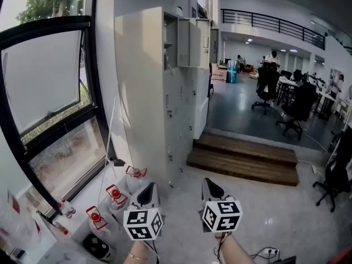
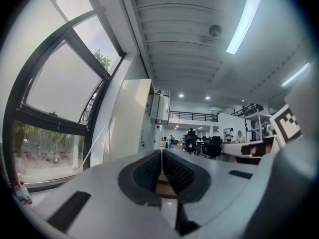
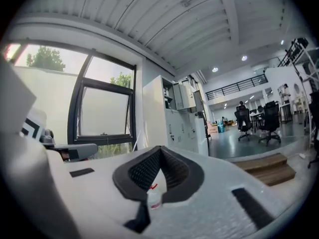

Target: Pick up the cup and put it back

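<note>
— State of the left gripper [image 1: 147, 191]?
— Held up over the floor [image 1: 264, 213], aimed toward the lockers [image 1: 159, 92]. Pads [image 2: 149, 171] pressed together along their length, nothing pinched between.
— And the right gripper [image 1: 212, 189]?
— Just beside the left one, level with it, aimed the same way. Pads [image 3: 142, 171] pressed together at the tips too, gripping nothing. Only a bottle [image 3: 153, 199] showing through the gap under the tips, beyond them and untouched.
— Where's the cup?
— Cannot pick it out for sure in any view. Down and to the left of the left gripper, low by the window [image 1: 49, 92]: three red-topped bottles [image 1: 115, 194] in a row. Nearer the bottom edge, a dark round thing [image 1: 97, 246], too blurred to name. All of that lower than both grippers and apart from them.
— Anything else ahead?
— A wooden step [image 1: 245, 157] past the lockers, then office chairs [image 1: 268, 89] well beyond, far from either gripper
</note>
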{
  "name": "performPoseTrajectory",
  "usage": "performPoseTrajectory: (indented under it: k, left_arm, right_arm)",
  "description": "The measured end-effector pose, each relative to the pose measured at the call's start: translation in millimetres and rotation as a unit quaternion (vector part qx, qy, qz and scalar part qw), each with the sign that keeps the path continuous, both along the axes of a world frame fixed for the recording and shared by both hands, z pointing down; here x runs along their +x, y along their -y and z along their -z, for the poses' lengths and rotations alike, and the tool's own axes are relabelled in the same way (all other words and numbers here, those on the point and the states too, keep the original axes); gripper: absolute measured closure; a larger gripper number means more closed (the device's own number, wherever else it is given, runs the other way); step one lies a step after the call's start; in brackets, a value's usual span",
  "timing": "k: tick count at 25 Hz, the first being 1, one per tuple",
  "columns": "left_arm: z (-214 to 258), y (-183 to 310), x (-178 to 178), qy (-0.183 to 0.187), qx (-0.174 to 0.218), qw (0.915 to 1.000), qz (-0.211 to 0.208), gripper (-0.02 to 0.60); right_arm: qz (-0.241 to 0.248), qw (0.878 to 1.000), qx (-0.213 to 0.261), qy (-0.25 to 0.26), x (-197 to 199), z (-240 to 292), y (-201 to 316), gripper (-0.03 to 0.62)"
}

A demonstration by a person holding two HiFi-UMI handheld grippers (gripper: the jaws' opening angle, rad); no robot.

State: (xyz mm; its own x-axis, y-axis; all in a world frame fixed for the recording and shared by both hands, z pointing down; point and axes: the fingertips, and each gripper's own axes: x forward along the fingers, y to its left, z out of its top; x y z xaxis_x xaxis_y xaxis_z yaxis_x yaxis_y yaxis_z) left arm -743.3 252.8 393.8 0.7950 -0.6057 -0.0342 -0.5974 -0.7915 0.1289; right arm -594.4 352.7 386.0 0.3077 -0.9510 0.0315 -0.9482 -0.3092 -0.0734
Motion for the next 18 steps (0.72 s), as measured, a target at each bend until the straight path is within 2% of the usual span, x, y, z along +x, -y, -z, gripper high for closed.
performPoseTrajectory:
  k: [2, 9, 18]
  left_arm:
    - [-1.9, 3.5, 0.3, 0.001, -0.001, 1.0, -0.002, 0.568]
    - [-13.9, 22.6, 0.3, -0.001, -0.014, 0.9999, -0.004, 0.568]
    - [-28.4, 42.9, 27.1, 0.015, -0.022, 0.9994, -0.02, 0.568]
  right_arm:
    - [0.005, 1.0, 0.004, 0.014, 0.4, -2.5, 3.9, 0.603]
    - [-0.016, 1.0, -0.008, 0.015, 9.7, -12.9, 10.8, 0.603]
    - [-0.035, 0.999, -0.019, 0.029, 37.1, -29.9, 24.0, 0.603]
